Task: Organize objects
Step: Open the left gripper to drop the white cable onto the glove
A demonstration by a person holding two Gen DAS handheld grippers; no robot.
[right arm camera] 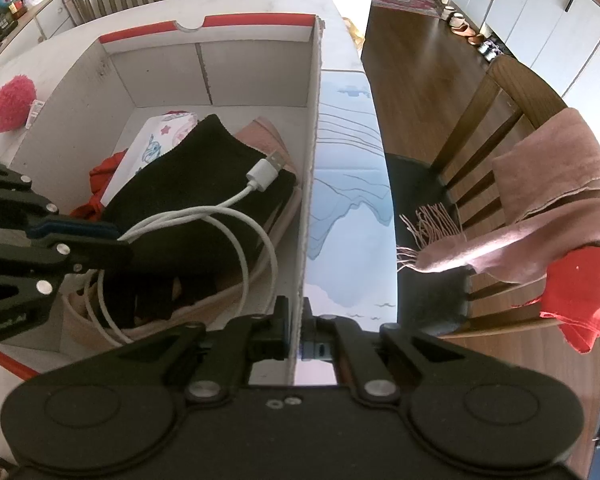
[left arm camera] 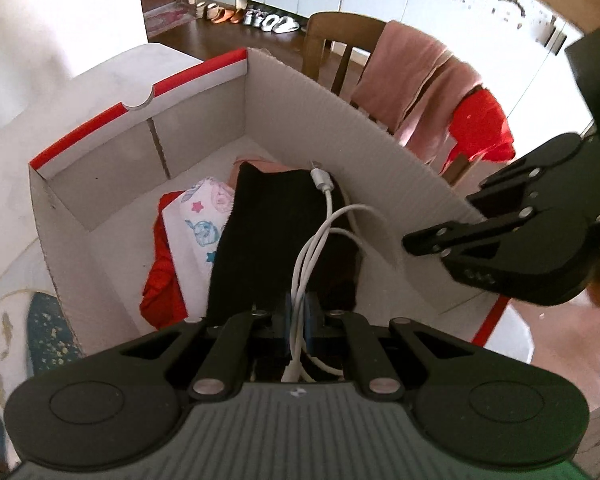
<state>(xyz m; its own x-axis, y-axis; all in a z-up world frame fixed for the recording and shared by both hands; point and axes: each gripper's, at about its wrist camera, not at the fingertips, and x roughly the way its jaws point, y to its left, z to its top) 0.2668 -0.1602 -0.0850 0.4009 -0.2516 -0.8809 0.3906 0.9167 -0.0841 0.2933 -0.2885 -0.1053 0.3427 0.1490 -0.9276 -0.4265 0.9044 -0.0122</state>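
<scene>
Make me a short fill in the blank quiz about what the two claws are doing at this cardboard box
1. The left claw is shut on a white ____.
2. The right claw pinches the ____ of the cardboard box.
3. The cable's plug lies on a folded ____ cloth inside the box.
4. A pink scarf hangs over a wooden ____ beside the table.

Missing words: cable; wall; black; chair

one cardboard box (right arm camera: pixel 256 76), one white cable (right arm camera: pixel 236 216), two chairs (right arm camera: pixel 496 120)
</scene>
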